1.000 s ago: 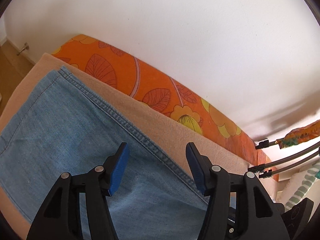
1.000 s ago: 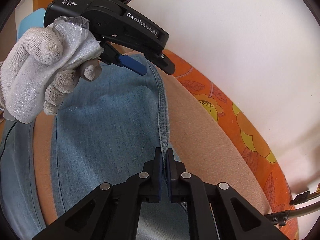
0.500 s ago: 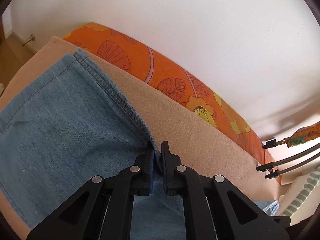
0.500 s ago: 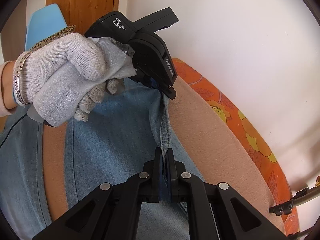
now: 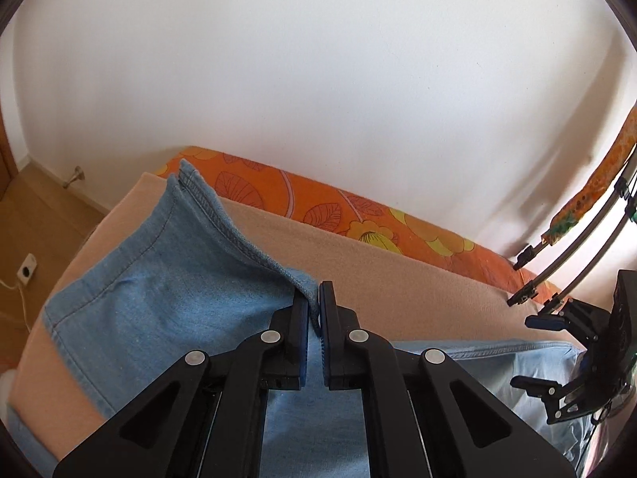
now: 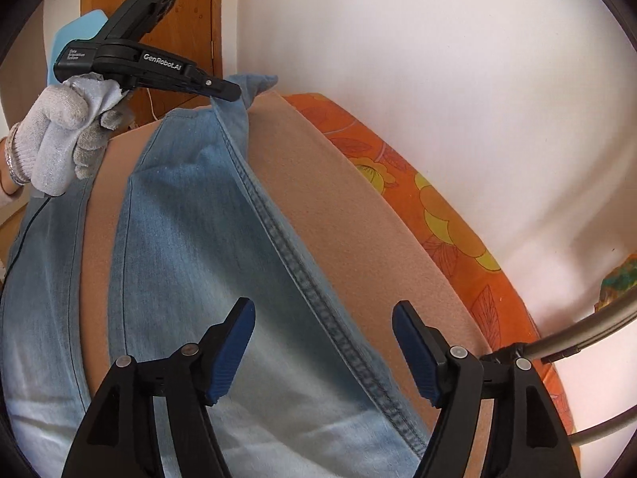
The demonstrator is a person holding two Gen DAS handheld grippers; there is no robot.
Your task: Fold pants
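Light blue denim pants [image 5: 167, 298] lie on a bed with a peach blanket [image 5: 398, 279]. My left gripper [image 5: 313, 310] is shut on the stitched side seam of the pants and lifts it off the blanket. In the right wrist view the same left gripper [image 6: 233, 93] holds the raised seam near the leg end, in a gloved hand [image 6: 59, 143]. My right gripper [image 6: 322, 342] is open and empty, its blue pads either side of the seam [image 6: 318, 310] above the pants [image 6: 191, 239]. The right gripper also shows at the right edge of the left wrist view [image 5: 541, 354].
An orange floral sheet [image 5: 358, 215] runs along the bed's far side against a white wall. A drying rack with metal rods [image 5: 577, 247] stands at the right. A wooden door [image 6: 167, 12] and wooden floor [image 5: 36, 215] are at the left.
My left gripper closed on the seam and lifted it up. My right gripper let go of the seam and opened wide.
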